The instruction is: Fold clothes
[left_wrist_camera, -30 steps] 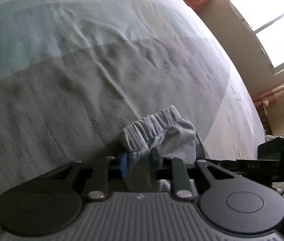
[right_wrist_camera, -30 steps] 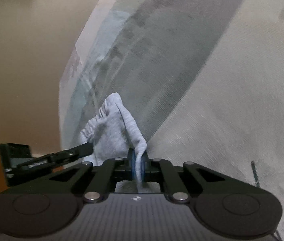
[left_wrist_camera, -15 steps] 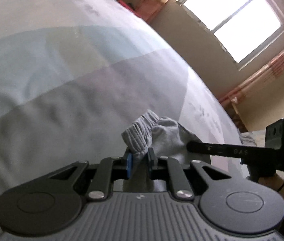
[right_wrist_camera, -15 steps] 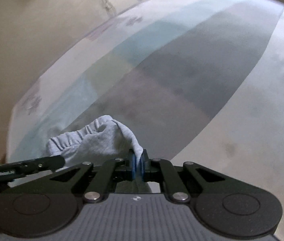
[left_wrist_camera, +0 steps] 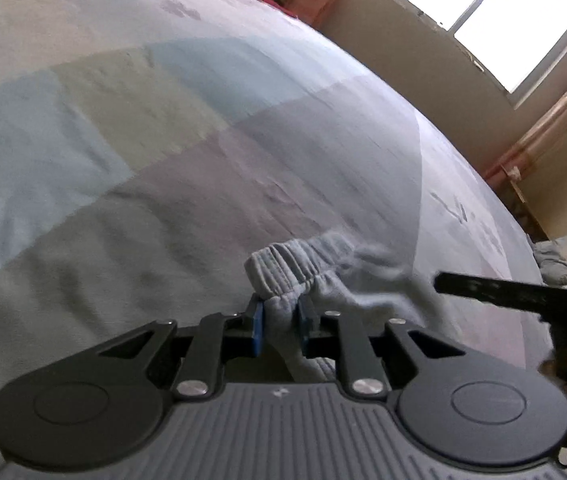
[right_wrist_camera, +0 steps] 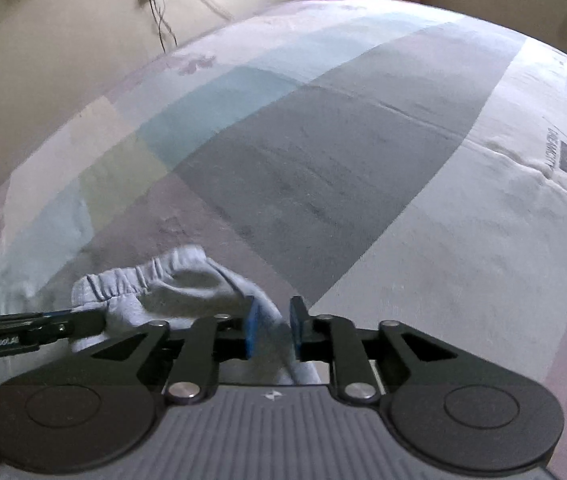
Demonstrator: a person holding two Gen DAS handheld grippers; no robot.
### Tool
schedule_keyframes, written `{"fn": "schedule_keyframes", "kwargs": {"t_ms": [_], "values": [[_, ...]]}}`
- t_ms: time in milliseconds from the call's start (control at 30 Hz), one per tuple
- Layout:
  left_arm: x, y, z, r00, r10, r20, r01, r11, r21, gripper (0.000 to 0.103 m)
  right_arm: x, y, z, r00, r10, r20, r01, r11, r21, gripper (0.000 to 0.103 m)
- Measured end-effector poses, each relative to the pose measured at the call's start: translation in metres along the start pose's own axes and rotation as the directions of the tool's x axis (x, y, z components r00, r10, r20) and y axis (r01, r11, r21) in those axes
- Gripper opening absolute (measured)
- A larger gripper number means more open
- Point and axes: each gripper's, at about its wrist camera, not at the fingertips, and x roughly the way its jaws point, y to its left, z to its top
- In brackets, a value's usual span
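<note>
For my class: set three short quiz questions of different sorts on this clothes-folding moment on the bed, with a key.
1. True or false: the grey garment has an elastic, gathered waistband.
2. Multiple choice: in the right wrist view, what lies between the fingers of the right gripper? A) a fold of the grey garment B) a sock C) nothing
3. Fill in: the garment hangs over a bed cover printed in blocks of grey, pale blue and ____.

Key: 1 true; 2 A; 3 green. Note: the left gripper also has cloth between its fingers; both pairs of jaws are opening.
</note>
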Motion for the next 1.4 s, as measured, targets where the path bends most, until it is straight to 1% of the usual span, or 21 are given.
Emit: {"fn": "schedule_keyframes", "kwargs": {"t_ms": [33,200,267,300,400,500,567,633,733,767,800,833,867,933,1000,1033,1167,1200,1300,1367,1400], "values": [[-0.006,0.001,-0.001,1.0,0.004,0.009,-0.004,1.0,0.012,0.021,-0.005,-0.001,-0.002,1.0,0.009,0.011,-0.009,1.0,0.009,0.033],[-0.014,-0.01,-0.003,0.997,0.076,0.019,-0.078,0.993,0.092,0.025,-0.035,-0.013,-0.017,1.0,0.0,0.024,-0.001,0.999,0.032,0.035],[-0.01,-0.009,0.003,0.996,0.087,-0.019,-0.086,0.995,0.052,0.025,-0.046,-0.025,-0.029,1.0,-0.008,0.011,0.007,0.997,0.073,0.036],[-0.006,-0.007,0.006,0.994,0.089,-0.056,-0.087,0.996,0.028,0.025,-0.054,-0.031,-0.038,1.0,-0.018,0.005,0.018,0.996,0.088,0.036],[-0.011,-0.002,0.011,0.991,0.12,-0.063,-0.12,0.993,0.008,0.026,-0.081,-0.048,-0.071,0.998,-0.057,-0.032,0.061,0.991,0.12,0.036],[-0.032,0.0,0.009,0.975,0.222,-0.022,-0.22,0.974,0.057,0.029,-0.109,-0.065,-0.107,0.992,-0.103,-0.078,0.114,0.984,0.141,0.036],[-0.046,0.003,0.005,0.971,0.239,-0.023,-0.237,0.969,0.068,0.031,-0.13,-0.076,-0.133,0.982,-0.149,-0.114,0.165,0.976,0.144,0.036],[-0.051,-0.003,-0.002,0.976,0.207,-0.064,-0.201,0.975,0.094,0.034,-0.153,-0.087,-0.16,0.971,-0.188,-0.147,0.212,0.962,0.172,0.036],[-0.046,-0.031,-0.021,0.978,0.145,-0.148,-0.116,0.975,0.192,0.034,-0.186,-0.103,-0.199,0.958,-0.225,-0.179,0.266,0.931,0.251,0.035],[-0.042,-0.045,-0.029,0.976,0.127,-0.177,-0.084,0.969,0.233,0.034,-0.196,-0.105,-0.21,0.957,-0.226,-0.184,0.271,0.921,0.28,0.034],[-0.039,-0.06,-0.036,0.975,0.104,-0.198,-0.047,0.961,0.272,0.034,-0.203,-0.104,-0.22,0.958,-0.219,-0.184,0.267,0.916,0.3,0.026],[-0.035,-0.078,-0.044,0.973,0.074,-0.22,-0.002,0.95,0.314,0.034,-0.21,-0.102,-0.229,0.96,-0.21,-0.183,0.259,0.913,0.314,0.014],[-0.031,-0.095,-0.053,0.968,0.049,-0.247,0.039,0.939,0.341,0.034,-0.215,-0.098,-0.237,0.962,-0.197,-0.189,0.25,0.913,0.323,0.012],[-0.023,-0.126,-0.068,0.954,0.005,-0.3,0.117,0.915,0.387,0.035,-0.223,-0.09,-0.254,0.966,-0.166,-0.198,0.227,0.911,0.343,0.012],[-0.018,-0.158,-0.088,0.938,-0.027,-0.344,0.19,0.872,0.451,0.035,-0.226,-0.079,-0.269,0.977,-0.097,-0.188,0.164,0.908,0.386,0.012],[-0.017,-0.173,-0.101,0.932,-0.038,-0.361,0.225,0.841,0.492,0.035,-0.225,-0.072,-0.276,0.982,-0.056,-0.182,0.127,0.906,0.403,0.012],[-0.018,-0.199,-0.141,0.927,0.019,-0.375,0.234,0.752,0.617,0.037,-0.204,-0.038,-0.297,0.981,0.05,-0.189,0.032,0.911,0.41,0.012],[-0.018,-0.198,-0.148,0.925,0.042,-0.378,0.223,0.745,0.628,0.038,-0.197,-0.031,-0.301,0.977,0.089,-0.193,0.002,0.905,0.426,0.012],[-0.027,-0.181,-0.162,0.919,0.077,-0.387,0.197,0.76,0.62,0.039,-0.177,-0.004,-0.321,0.957,0.163,-0.24,-0.043,0.897,0.44,0.014],[-0.04,-0.173,-0.17,0.911,0.104,-0.399,0.191,0.752,0.631,0.04,-0.173,0.009,-0.332,0.949,0.199,-0.244,-0.063,0.88,0.472,0.015],[-0.045,-0.171,-0.173,0.903,0.127,-0.411,0.186,0.747,0.638,0.045,-0.175,0.011,-0.335,0.948,0.214,-0.234,-0.076,0.87,0.486,0.016]]}}
